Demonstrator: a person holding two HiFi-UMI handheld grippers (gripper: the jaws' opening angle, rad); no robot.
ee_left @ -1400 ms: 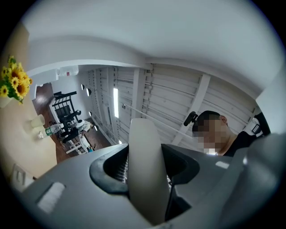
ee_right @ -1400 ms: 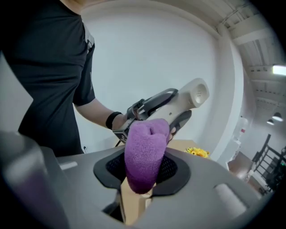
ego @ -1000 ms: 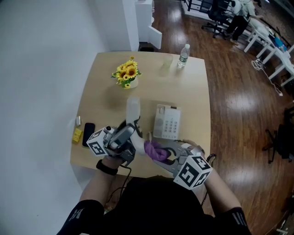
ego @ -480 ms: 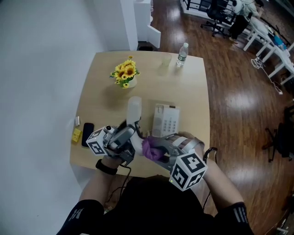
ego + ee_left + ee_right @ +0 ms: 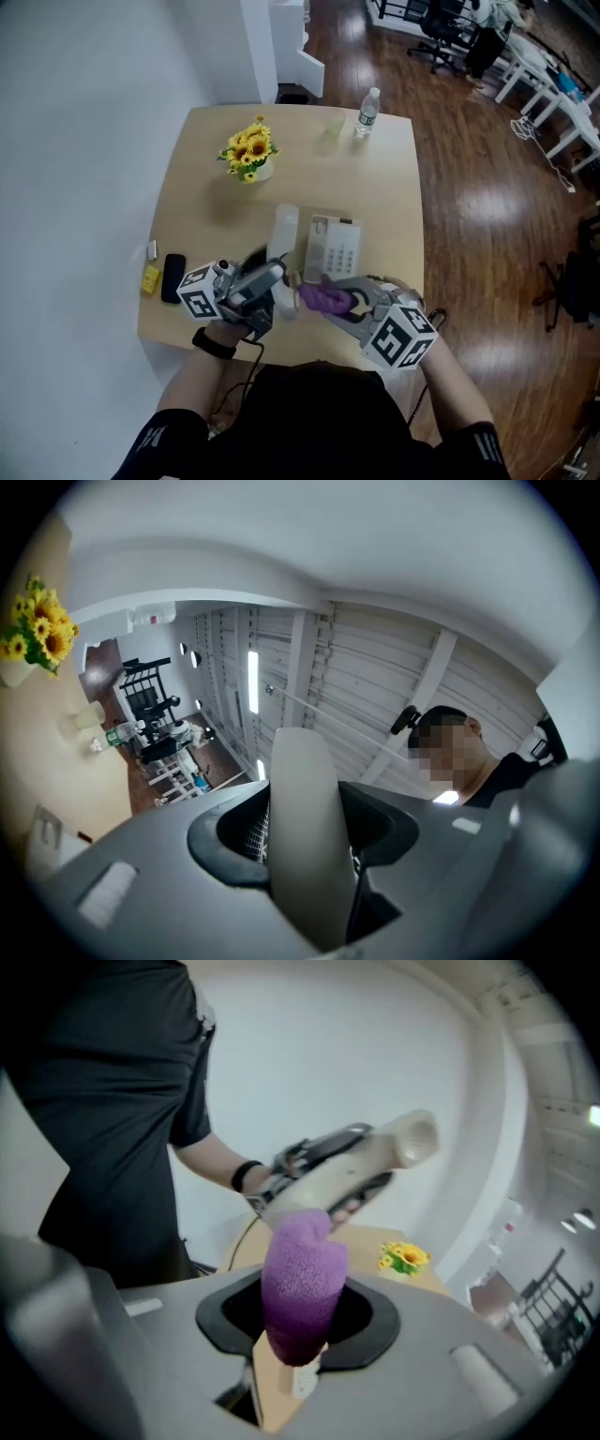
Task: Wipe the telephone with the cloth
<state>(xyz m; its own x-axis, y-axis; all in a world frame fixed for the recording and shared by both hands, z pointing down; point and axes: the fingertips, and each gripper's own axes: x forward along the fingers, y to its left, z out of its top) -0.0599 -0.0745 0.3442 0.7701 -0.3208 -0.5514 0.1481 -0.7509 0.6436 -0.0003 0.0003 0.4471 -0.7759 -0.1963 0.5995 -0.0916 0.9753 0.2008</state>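
The white telephone base (image 5: 336, 247) lies on the wooden table (image 5: 380, 187), keypad up. Its handset (image 5: 282, 234) is off the cradle, held upright just left of the base by my left gripper (image 5: 273, 284), which is shut on it. The handset (image 5: 305, 836) fills the gap between those jaws in the left gripper view. My right gripper (image 5: 330, 300) is shut on the purple cloth (image 5: 323, 298), close to the handset's lower end. In the right gripper view the cloth (image 5: 300, 1283) bulges from the jaws, with the handset (image 5: 361, 1162) just beyond it.
A pot of sunflowers (image 5: 246, 150) stands at the table's back left. A water bottle (image 5: 366, 112) and a clear cup (image 5: 336, 126) are at the far edge. A black phone (image 5: 172, 277) and a yellow item (image 5: 150, 278) lie by the left edge.
The right gripper with the cloth swung left towards the handset, then shifted back a little to the right. The handset has edged closer to the telephone base.
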